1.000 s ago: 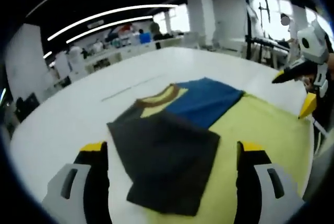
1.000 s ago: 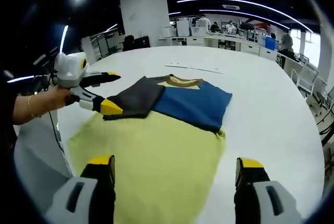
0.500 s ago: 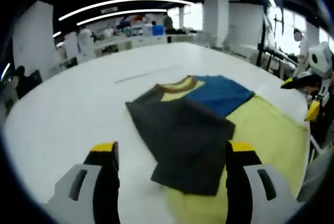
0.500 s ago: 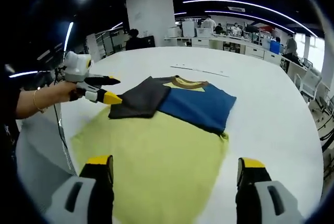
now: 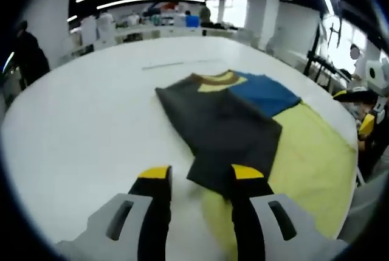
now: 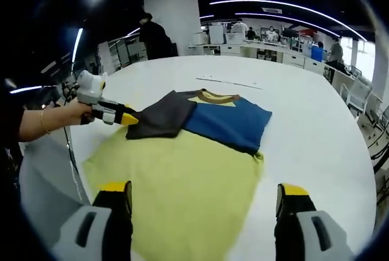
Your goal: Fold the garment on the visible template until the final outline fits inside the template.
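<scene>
Matt cloth garment (image 6: 200,121), glossy table (image 6: 316,121).

No text, label, brand, number or sign could be read in either view; the garment (image 6: 206,121) and the white table (image 6: 316,127) bore no legible markings.

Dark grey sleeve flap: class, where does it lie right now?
The dark grey sleeve flap lies folded over the shirt's left side, beside the blue panel, with the left gripper at its corner.
</scene>
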{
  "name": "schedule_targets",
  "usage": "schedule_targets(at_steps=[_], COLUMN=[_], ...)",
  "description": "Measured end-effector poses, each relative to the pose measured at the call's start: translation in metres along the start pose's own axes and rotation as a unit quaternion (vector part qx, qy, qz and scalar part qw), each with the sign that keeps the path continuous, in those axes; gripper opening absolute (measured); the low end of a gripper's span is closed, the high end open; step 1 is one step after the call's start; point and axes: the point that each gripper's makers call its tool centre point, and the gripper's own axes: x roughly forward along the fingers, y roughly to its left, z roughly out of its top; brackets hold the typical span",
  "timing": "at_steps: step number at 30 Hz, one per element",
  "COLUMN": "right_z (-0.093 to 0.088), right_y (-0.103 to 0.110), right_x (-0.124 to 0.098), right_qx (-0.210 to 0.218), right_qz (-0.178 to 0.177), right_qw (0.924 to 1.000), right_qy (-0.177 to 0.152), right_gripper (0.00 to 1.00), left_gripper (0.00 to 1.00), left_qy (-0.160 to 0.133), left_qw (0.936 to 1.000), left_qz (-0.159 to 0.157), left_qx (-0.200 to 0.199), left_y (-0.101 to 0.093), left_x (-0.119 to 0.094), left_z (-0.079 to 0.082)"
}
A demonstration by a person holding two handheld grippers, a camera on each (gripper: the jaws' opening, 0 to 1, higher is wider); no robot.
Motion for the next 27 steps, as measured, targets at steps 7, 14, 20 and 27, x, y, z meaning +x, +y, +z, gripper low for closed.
schedule_targets(at_steps=[7, 14, 20, 27], right_z=[-0.002, 0.000, 0.000, -0.001], right_y=[0.002, 0.002, 0.004, 0.005], right_x=[0.000, 0.001, 0.002, 0.000], right_qx=[0.001, 0.003, 0.001, 0.004], right_qz=[0.002, 0.002, 0.006, 0.007], right_qw=[1.0000, 1.0000, 1.0000, 1.0000], right_qy=[0.003, 0.001, 0.002, 0.000], right_gripper=[1.00, 1.00, 1.00, 1.00], left_gripper=[0.14, 0.00, 0.00, 0.00], left_qy=[-0.011, -0.021, -0.024, -0.025], left_qw=[0.9998, 0.9994, 0.9986, 0.9969], left_qz=[-0.003, -0.003, -0.010, -0.027], left_qx=[0.013, 0.027, 0.047, 0.070], left_y=[-0.002, -0.003, -0.010, -0.027], left_x=[-0.002, -0.007, -0.012, -0.018], left_z=[0.002, 0.009, 0.017, 0.038])
